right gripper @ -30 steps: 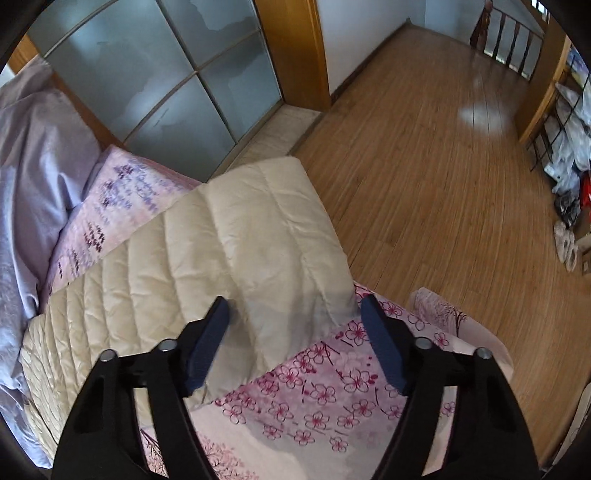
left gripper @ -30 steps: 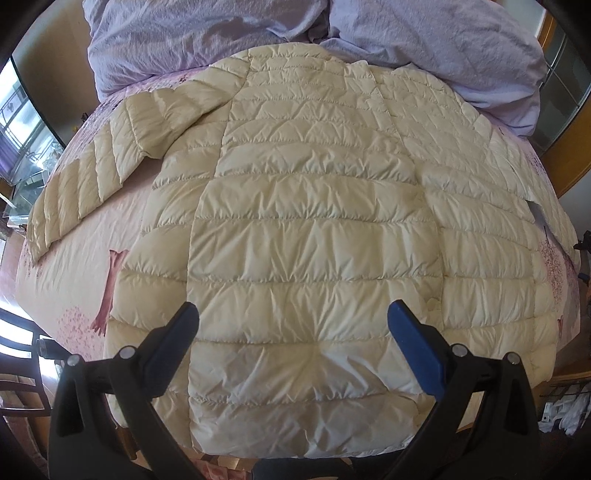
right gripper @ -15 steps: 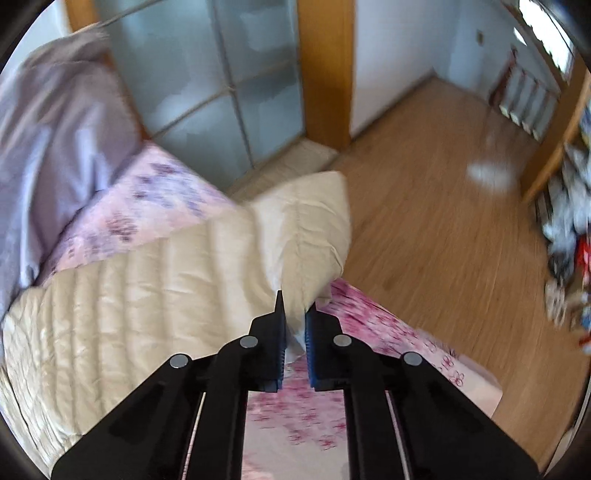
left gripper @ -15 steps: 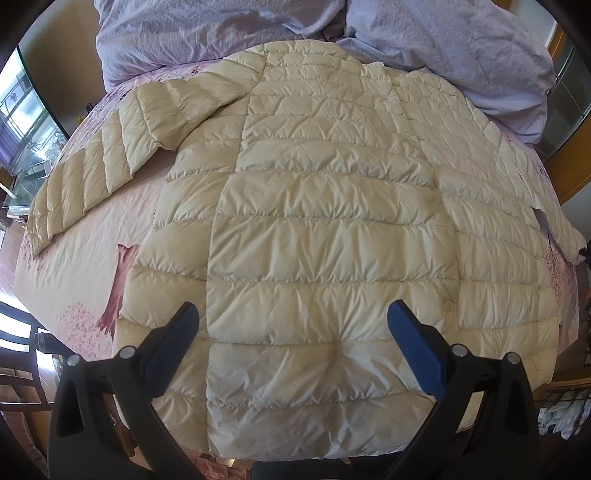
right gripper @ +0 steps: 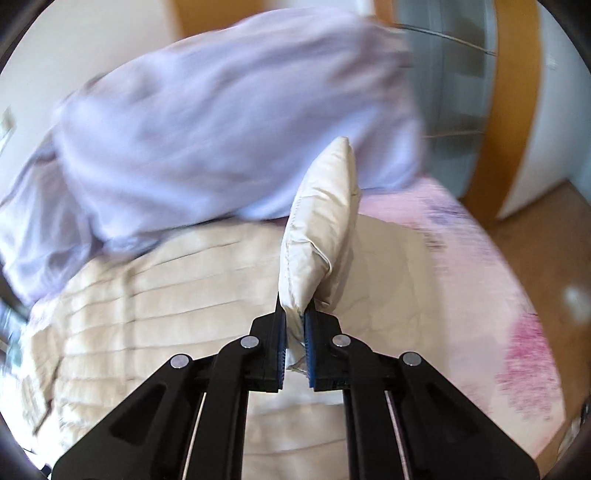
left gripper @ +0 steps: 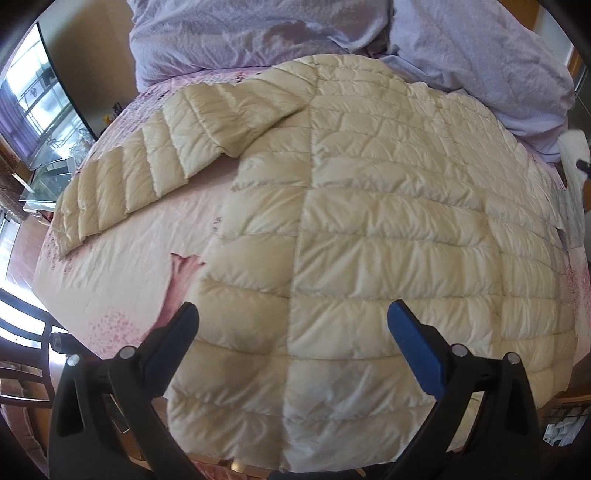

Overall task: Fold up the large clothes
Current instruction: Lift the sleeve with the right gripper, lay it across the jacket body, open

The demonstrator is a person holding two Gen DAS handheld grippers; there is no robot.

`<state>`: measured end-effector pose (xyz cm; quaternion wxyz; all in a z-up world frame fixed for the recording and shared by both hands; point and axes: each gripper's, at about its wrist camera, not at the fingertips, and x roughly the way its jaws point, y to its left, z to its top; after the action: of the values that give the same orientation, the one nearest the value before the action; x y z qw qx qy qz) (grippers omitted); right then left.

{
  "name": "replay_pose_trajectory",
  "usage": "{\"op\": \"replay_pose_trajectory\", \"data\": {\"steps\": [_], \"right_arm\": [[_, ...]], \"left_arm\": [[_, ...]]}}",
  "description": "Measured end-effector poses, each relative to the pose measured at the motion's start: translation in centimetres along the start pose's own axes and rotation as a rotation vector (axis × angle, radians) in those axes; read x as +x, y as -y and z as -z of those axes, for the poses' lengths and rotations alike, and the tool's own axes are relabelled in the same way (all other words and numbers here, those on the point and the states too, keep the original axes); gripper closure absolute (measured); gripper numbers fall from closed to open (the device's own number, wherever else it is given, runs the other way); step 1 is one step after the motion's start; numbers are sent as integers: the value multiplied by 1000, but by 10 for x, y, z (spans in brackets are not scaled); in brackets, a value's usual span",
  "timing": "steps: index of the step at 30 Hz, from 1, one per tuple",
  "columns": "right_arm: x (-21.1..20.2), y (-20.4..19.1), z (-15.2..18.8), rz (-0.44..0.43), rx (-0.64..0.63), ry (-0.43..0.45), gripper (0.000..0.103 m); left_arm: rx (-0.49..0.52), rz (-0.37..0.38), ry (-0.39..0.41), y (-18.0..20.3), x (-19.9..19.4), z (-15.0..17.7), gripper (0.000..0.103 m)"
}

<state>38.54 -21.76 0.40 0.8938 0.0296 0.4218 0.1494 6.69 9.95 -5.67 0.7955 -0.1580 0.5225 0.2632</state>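
Note:
A cream quilted down jacket (left gripper: 369, 240) lies spread flat on the bed, its left sleeve (left gripper: 155, 170) stretched out to the left. My left gripper (left gripper: 291, 317) hovers open above the jacket's lower hem, touching nothing. In the right wrist view my right gripper (right gripper: 294, 317) is shut on the cuff end of the jacket's other sleeve (right gripper: 321, 229). That sleeve stands lifted up off the bed, above the jacket's body (right gripper: 166, 295). This view is motion-blurred.
A lilac duvet (left gripper: 332, 33) is heaped at the head of the bed (right gripper: 221, 118). The pink floral bedsheet (left gripper: 122, 266) shows beside the jacket. A wooden door frame (right gripper: 513, 92), glass panels and wooden floor (right gripper: 554, 221) lie beyond the bed. A window and dark chair stand at left.
My right gripper closed on the sleeve cuff, lifted it and swung it in over the jacket toward the duvet, rolling as it went. My left gripper drifted left along the hem, staying open.

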Motion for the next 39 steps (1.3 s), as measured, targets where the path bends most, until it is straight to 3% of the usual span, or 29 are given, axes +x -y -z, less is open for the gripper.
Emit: {"op": "replay_pose_trajectory", "data": {"steps": [5, 9, 18, 23, 24, 28, 31, 35, 39], "right_arm": [[16, -90, 21, -96, -115, -65, 94], [24, -138, 42, -148, -179, -113, 94], [41, -218, 79, -230, -250, -212, 94], [49, -250, 107, -257, -304, -309, 92], [50, -253, 110, -260, -310, -324, 90], [44, -263, 118, -290, -331, -350, 62], [31, -260, 108, -307, -310, -296, 57], [26, -237, 88, -213, -235, -192, 56], [51, -211, 82, -5, -194, -187, 56]], "left_arm": [[-13, -24, 6, -23, 2, -1, 2], [-20, -36, 6, -41, 2, 0, 2], [-23, -47, 5, -72, 3, 0, 2], [-30, -41, -3, -87, 6, -2, 2], [-33, -38, -4, -90, 7, -3, 2], [-49, -28, -13, -105, 11, -7, 2], [-71, -28, -18, -120, 14, -11, 2], [-105, -36, -17, -141, 17, -16, 2], [-143, -62, -11, -164, 18, -21, 2]]}}
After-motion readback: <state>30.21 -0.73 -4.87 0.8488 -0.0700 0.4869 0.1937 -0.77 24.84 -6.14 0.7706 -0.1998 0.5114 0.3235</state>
